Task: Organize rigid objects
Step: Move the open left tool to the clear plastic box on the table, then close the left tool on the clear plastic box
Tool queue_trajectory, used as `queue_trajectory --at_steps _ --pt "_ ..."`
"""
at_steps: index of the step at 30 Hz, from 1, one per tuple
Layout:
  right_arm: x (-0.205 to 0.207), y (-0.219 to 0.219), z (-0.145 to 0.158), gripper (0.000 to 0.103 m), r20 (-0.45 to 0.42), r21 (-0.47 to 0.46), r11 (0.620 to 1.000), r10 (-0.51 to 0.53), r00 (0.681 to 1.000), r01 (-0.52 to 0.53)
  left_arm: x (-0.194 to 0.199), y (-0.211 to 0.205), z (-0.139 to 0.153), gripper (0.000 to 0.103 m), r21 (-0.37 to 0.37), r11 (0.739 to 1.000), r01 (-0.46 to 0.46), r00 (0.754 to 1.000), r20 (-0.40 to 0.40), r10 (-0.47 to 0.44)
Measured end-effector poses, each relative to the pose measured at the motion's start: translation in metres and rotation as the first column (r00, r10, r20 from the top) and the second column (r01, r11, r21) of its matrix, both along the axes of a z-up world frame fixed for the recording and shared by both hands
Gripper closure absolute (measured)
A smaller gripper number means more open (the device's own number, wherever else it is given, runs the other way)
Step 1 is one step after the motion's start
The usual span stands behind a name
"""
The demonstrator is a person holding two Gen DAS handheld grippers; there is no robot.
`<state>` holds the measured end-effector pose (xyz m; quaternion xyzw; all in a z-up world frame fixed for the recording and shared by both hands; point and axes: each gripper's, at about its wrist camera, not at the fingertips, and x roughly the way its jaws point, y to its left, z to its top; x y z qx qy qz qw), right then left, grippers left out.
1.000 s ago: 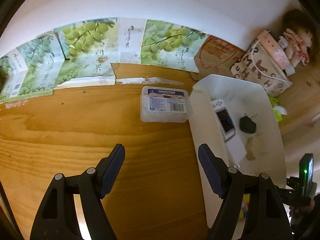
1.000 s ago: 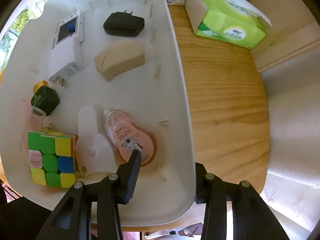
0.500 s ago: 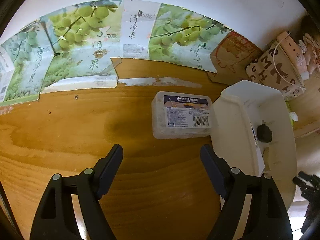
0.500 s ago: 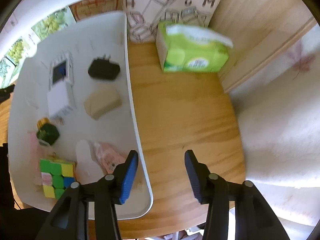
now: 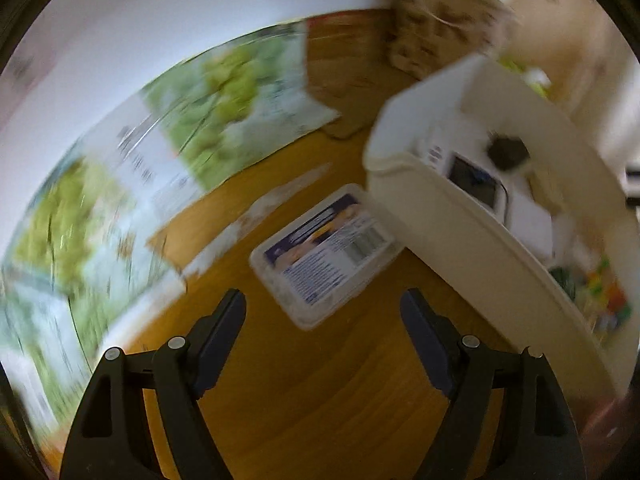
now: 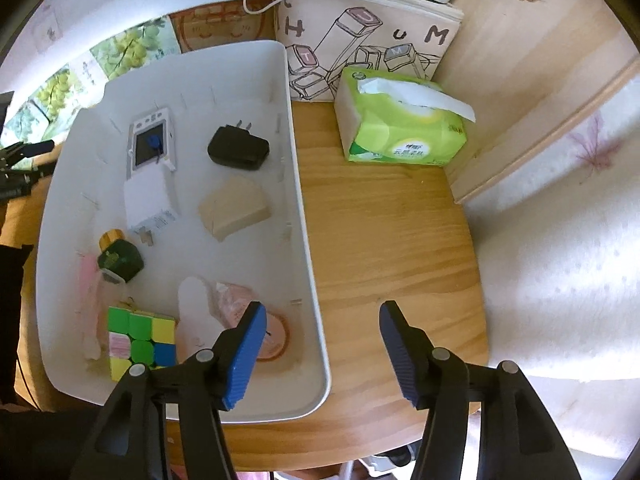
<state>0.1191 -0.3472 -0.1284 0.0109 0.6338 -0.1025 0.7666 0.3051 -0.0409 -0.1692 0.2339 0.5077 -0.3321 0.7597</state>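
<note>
The left gripper [image 5: 322, 316] has its fingers wide with nothing between them, pointing steeply down at the bench [image 5: 320, 400]. Just beyond the tips lies the clear plastic box [image 5: 326, 254] with a printed label, flat on the wood and skewed across the view, its far right corner close against the outer wall of the white tray [image 5: 460, 216]. That view is blurred, so whether box and tray touch cannot be told.

The right gripper [image 6: 322, 328] has just been opening; its fingers stand apart and empty, straddling the tray's right rim from above, aimed almost straight down. Inside the tray [image 6: 308, 240] lie a black plug [image 6: 238, 147], a white charger [image 6: 150, 176], a tan block [image 6: 234, 208], a dark green bottle [image 6: 120, 260], a colour cube [image 6: 140, 344] and a pink tape dispenser [image 6: 260, 328].

By the look of it, the right side has finished a placement, and the box is the next pick. That calls for lining the left fingers up across its short sides and lowering onto it.
</note>
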Motion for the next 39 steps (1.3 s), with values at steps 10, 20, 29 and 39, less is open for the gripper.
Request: queue_trajectory --at_steps 10,20,29,39 --pt "-0.01 0.036 0.024 0.021 0.202 0.038 0.998 -0.054 0.978 0.047 0.01 -0.034 -0.014 0.021 0.18 0.922 0.343 0.933 0.05 -0.357" --pt "-0.015 0.069 0.049 0.01 0.348 0.08 0.995 -0.08 0.934 0.056 0.016 -0.061 -0.034 0.018 0.215 0.845 0.489 0.869 -0.036 -0.494" --pt "-0.02 0.096 0.061 0.006 0.408 0.168 0.986 -0.089 0.909 0.021 0.022 -0.075 -0.039 0.026 0.162 0.839 0.52 0.854 -0.075 -0.515" --pt "-0.018 0.096 0.056 0.006 0.422 0.242 0.97 -0.086 0.903 -0.021 -0.007 -0.065 -0.036 0.028 0.196 0.852 0.485 0.874 -0.086 -0.478"
